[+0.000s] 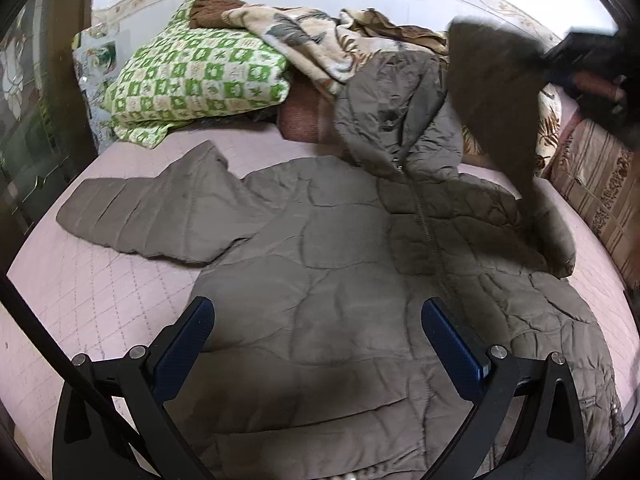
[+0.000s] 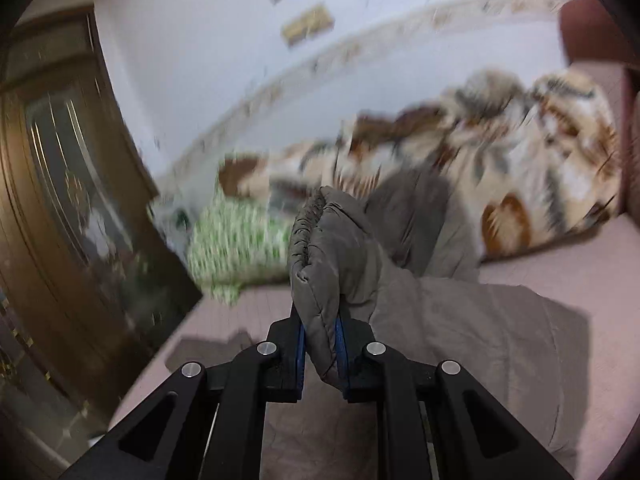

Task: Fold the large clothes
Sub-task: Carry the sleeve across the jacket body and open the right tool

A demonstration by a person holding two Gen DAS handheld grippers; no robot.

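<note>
A grey-brown quilted jacket (image 1: pixel 340 280) lies front up on the pink bed, zip running down its middle, hood at the far end. Its left sleeve (image 1: pixel 144 216) is spread out flat to the side. My left gripper (image 1: pixel 316 316) hovers open over the jacket's lower body, nothing between its fingers. My right gripper (image 2: pixel 320 336) is shut on the cuff of the other sleeve (image 2: pixel 328 256), and that sleeve (image 1: pixel 496 92) hangs lifted in the air at the upper right of the left wrist view, blurred.
A green checked pillow (image 1: pixel 200 76) and a beige leaf-patterned blanket (image 1: pixel 304 44) are heaped at the head of the bed. A striped cushion (image 1: pixel 600 192) lies at the right edge. A dark wooden cabinet (image 2: pixel 60 200) stands left of the bed (image 1: pixel 100 292).
</note>
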